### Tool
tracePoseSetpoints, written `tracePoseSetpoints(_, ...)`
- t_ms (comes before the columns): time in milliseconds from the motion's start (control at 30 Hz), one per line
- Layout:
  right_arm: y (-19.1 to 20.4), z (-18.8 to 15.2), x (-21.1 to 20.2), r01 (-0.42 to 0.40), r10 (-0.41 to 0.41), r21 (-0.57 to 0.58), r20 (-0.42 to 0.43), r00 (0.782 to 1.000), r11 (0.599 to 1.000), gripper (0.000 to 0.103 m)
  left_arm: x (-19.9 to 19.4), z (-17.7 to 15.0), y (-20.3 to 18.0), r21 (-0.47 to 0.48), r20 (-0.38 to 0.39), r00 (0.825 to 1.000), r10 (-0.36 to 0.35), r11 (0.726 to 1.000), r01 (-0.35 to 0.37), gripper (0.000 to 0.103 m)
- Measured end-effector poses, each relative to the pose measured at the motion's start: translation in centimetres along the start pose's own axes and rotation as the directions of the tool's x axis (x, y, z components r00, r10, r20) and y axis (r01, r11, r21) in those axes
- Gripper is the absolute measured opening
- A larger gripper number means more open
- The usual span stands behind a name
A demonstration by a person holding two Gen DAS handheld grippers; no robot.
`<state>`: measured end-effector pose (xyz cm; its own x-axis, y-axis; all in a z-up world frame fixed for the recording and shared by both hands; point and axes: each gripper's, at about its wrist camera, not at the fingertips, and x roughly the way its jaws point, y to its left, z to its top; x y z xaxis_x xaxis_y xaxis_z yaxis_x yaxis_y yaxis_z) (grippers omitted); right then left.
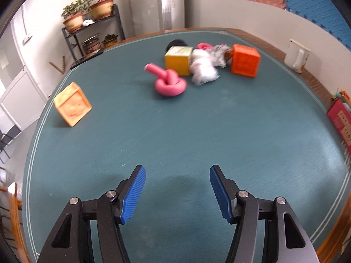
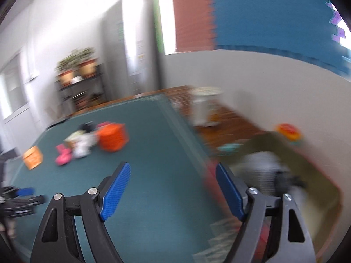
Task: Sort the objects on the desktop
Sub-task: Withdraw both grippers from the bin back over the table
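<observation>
On the green table mat (image 1: pixel 175 135) my left gripper (image 1: pixel 177 168) stands open, with only mat between its blue pads. Far ahead lies a cluster: a pink knotted foam tube (image 1: pixel 169 82), a yellow cube (image 1: pixel 177 61), a white fluffy cloth (image 1: pixel 204 68), a grey cloth (image 1: pixel 219 53) and an orange cube (image 1: pixel 244 60). A pale orange cube (image 1: pixel 73 104) sits alone at the left. The right wrist view is blurred. In it my right gripper (image 2: pixel 172 165) is open and empty over the mat's right border, and the orange cube (image 2: pixel 113 138) and pink tube (image 2: pixel 62 155) lie far left.
An olive bin (image 2: pixel 296 168) holding a striped grey cloth (image 2: pixel 263 171) stands just right of the right gripper. A white carton (image 1: pixel 298 57) is on the wooden rim at the back right. A red box (image 1: pixel 340 122) is at the right edge. A plant shelf (image 1: pixel 92 32) stands beyond the table.
</observation>
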<state>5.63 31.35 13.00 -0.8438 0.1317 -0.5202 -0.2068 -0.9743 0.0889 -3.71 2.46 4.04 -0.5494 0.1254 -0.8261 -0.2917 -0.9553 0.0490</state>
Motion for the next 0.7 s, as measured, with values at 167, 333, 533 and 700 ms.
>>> tracePoseSetpoints(167, 7.2, -0.4, 3.0, -0.184, 0.179, -0.06, -0.084, 0.98, 0.981, 0.083, 0.7, -1.0, 2.3, -0.028, -0.016, 0.998, 0.06, 0.998, -0.061, 0.074)
tracePoseSetpoints(333, 12.1, -1.1, 5.1, -0.266, 0.251, -0.094, -0.141, 0.958, 0.959, 0.083, 1.2, -1.6, 5.7, -0.122, -0.007, 0.995, 0.095, 0.988, -0.095, 0.082)
tracePoseSetpoints(533, 14.4, -0.4, 7.2, -0.295, 0.278, -0.084, -0.166, 0.946, 0.952, 0.083, 2.0, -1.9, 8.0, -0.207, 0.02, 0.991, 0.13, 0.971, -0.123, 0.103)
tracePoseSetpoints(700, 15.1, -0.6, 8.3, -0.3, 0.284, -0.081, -0.169, 0.944, 0.95, 0.083, 2.4, -1.9, 9.1, -0.245, 0.015, 0.997, 0.073, 0.967, -0.067, 0.103)
